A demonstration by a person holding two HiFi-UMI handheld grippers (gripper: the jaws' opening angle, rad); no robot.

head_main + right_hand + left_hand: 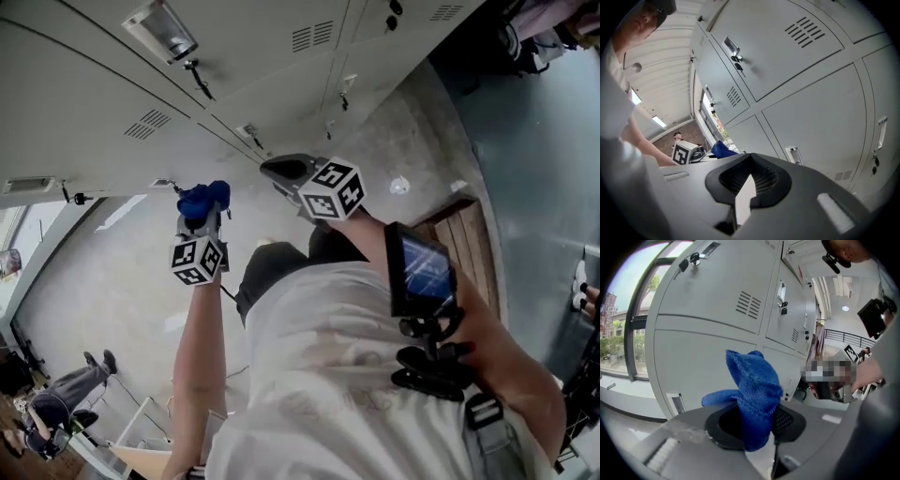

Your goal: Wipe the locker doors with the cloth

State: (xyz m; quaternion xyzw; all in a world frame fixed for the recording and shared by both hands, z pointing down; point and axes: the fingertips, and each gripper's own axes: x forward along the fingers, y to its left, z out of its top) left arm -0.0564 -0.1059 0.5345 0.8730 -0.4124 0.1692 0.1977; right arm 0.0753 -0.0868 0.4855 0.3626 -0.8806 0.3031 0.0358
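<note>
Cloth [752, 390], blue and nubby like knitted terry, is bunched into a soft peak and pinched between the jaws of the left gripper [757, 423]. It is held up close to the flat grey metal locker doors [708, 301] with their slatted vents [749, 304]. The right gripper [749, 180] points at the doors alongside, its jaws pressed together on nothing.

Arms raised; left gripper [754, 430] clamps cloth [753, 380], right gripper [749, 180] closed, empty.

Daylight from window [621, 329] at left, locker doors [708, 301] evenly lit; fisheye bending, dark corners, soft foreground.
</note>
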